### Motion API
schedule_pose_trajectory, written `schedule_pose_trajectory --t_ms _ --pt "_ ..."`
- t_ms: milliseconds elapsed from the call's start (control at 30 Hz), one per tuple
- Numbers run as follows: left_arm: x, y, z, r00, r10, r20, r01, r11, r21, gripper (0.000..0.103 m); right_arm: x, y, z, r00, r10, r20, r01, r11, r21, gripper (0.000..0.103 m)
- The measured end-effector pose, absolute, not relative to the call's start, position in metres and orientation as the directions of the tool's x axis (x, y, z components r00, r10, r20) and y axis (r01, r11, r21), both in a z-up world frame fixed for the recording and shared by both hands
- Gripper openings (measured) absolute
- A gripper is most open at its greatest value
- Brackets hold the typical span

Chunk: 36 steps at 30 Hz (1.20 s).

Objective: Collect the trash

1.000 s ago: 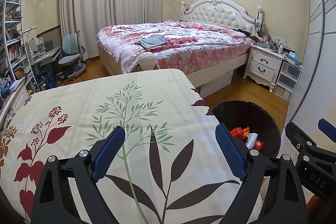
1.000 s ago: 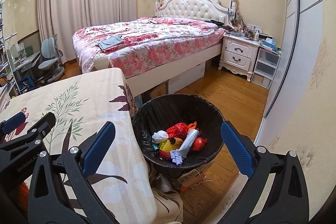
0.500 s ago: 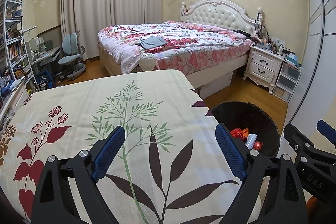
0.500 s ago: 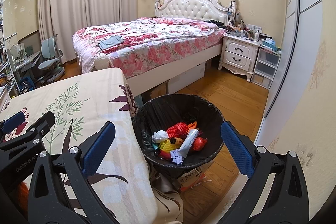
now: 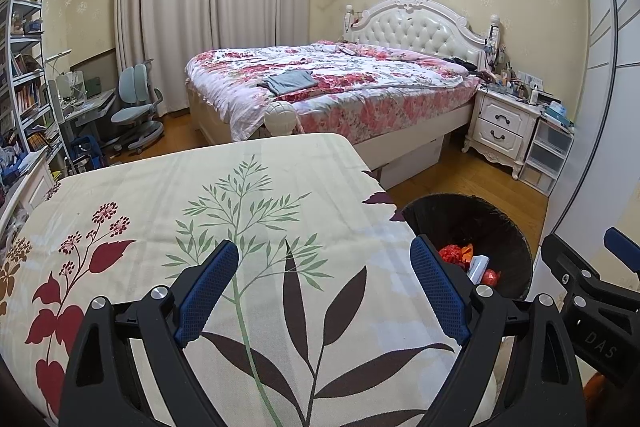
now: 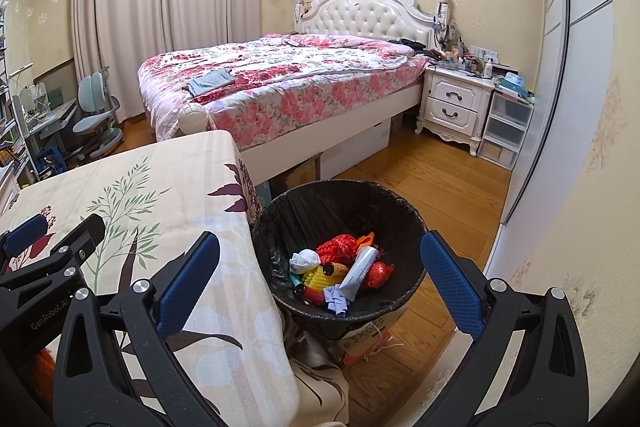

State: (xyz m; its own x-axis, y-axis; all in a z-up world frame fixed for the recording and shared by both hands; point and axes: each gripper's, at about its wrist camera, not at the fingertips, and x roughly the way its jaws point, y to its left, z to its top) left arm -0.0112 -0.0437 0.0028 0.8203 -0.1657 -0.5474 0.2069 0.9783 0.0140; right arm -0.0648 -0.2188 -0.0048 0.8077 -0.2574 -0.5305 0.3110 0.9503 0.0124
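Trash bin (image 6: 340, 223), round, lined with a black bag, is seen on the wood floor (image 6: 420, 179) just right of the table's near-right corner; in the left wrist view the bin (image 5: 500, 227) is at the right, partly hidden by the table edge. Trash is piled in its bottom: white crumpled wad (image 6: 305, 259), red netting (image 6: 339, 246), orange scrap (image 6: 366, 239), white tube (image 6: 360, 269) lying tilted, red shiny wrapper (image 6: 380, 273), yellow ribbed item (image 6: 320, 278), pale blue scrap (image 6: 336, 301). A printed bag or box (image 6: 366, 341) is partly seen under the bin's near side.

Right gripper (image 6: 318, 289) is held above the bin's near rim, jaws spread wide, nothing between the blue pads (image 6: 188, 283). Left gripper (image 5: 324, 293) is held over the table, jaws spread wide too, nothing held; only cloth is seen between its pads (image 5: 208, 291). Each gripper is caught at the edge of the other's view.

Table (image 5: 160, 195) is covered by a cream cloth with leaf and flower print; cloth hangs down at the near-right corner.

Farther back: bed (image 6: 280, 83) with floral quilt and white tufted headboard (image 6: 368, 15), a grey folded garment (image 6: 211, 81) on it. White nightstand (image 6: 456, 107) is at the bed's right, cluttered on top, with clear plastic drawers (image 6: 504, 131) beside it. Curtains (image 6: 160, 11) are drawn at far left, with a blue-grey chair (image 5: 134, 107) and desk (image 5: 80, 107) below; shelves (image 5: 24, 75) are at the far left edge.
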Motion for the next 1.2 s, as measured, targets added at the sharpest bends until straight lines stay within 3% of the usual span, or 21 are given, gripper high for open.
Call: schedule_pose_trajectory --t_ms 1200 --pt "-0.011 -0.054 0.008 0.839 -0.174 -0.515 0.219 0.975 0.028 0.087 -0.066 -0.22 -0.005 0.808 -0.257 -0.53 0.311 0.95 0.013 0.098"
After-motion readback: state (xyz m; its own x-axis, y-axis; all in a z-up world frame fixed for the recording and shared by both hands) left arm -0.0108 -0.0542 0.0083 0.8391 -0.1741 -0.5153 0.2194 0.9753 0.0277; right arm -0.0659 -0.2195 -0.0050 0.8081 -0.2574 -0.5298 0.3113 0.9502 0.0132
